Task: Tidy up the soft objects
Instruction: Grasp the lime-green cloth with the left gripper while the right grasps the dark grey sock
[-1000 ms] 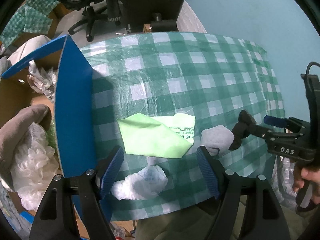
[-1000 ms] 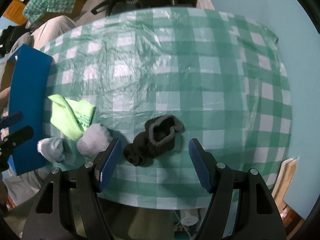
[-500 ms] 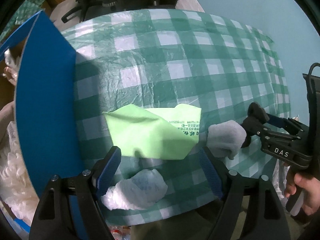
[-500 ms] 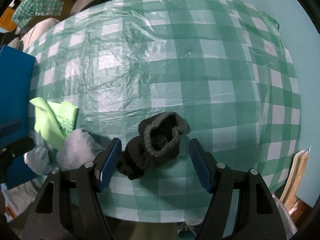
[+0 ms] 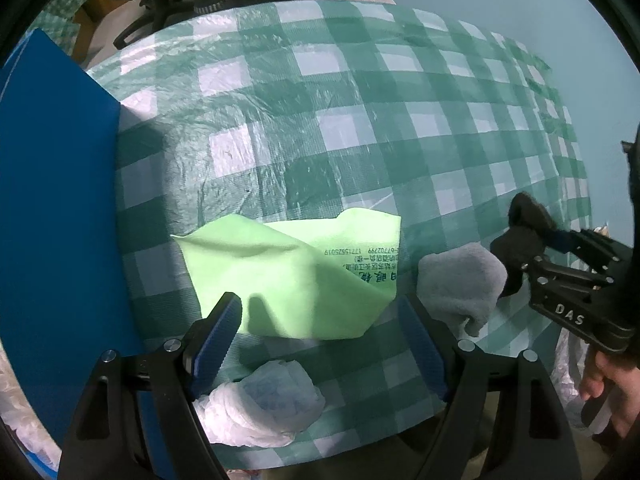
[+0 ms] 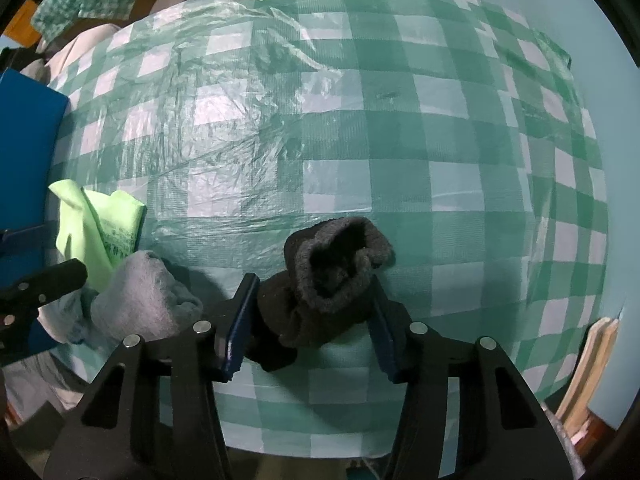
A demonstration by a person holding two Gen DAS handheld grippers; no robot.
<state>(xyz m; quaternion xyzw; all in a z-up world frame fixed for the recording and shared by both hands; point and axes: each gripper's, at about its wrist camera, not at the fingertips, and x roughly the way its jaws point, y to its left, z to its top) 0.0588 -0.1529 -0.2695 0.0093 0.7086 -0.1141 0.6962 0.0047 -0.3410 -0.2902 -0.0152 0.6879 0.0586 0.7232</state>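
A light green cloth [image 5: 288,272] lies flat on the green checked table [image 5: 320,128]. My left gripper [image 5: 318,308] hovers open just over the cloth's near edge, pointing down, its pads either side of the cloth. Right of the cloth sits a grey sock [image 5: 460,280], and a white crumpled bundle [image 5: 268,404] lies below the left gripper. In the right wrist view a dark fuzzy sock [image 6: 332,280] sits between the fingers of my right gripper [image 6: 312,308]. Its jaws are closing and both pads touch the sock's sides. The grey sock [image 6: 140,300] and green cloth [image 6: 96,220] lie to its left.
A tall blue box wall [image 5: 56,220] stands along the table's left side, right beside the green cloth. A person's hand [image 5: 608,376] holds the right gripper's handle. The pale blue wall [image 6: 600,60] borders the far right. An office chair base [image 5: 160,8] stands beyond the table.
Both grippers have sunk closer to the table. The right jaws have narrowed from wide apart to touching the dark sock. The left jaws stay wide over the green cloth.
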